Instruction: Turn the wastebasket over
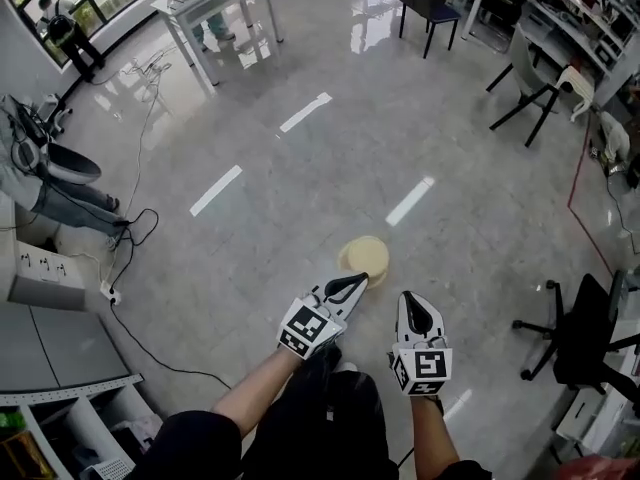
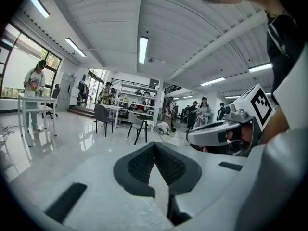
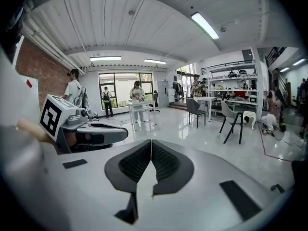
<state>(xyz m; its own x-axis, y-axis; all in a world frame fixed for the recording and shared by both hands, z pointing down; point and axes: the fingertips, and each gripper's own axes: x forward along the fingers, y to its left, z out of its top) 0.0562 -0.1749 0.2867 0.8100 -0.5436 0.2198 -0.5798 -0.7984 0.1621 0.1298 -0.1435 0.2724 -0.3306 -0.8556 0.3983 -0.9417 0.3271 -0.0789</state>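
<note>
Glossy grey floor (image 1: 300, 218) fills my head view, crossed by three bright light streaks. One beige wastebasket (image 1: 365, 258) stands alone on it, just ahead of my two grippers; I cannot tell which way up it sits. My left gripper (image 1: 356, 281) has its jaws pressed together with nothing between them, its tip showing against the basket's near edge. My right gripper (image 1: 408, 300), beside it, is likewise closed and empty. One black office chair (image 1: 590, 343) stands well apart at the right.
</note>
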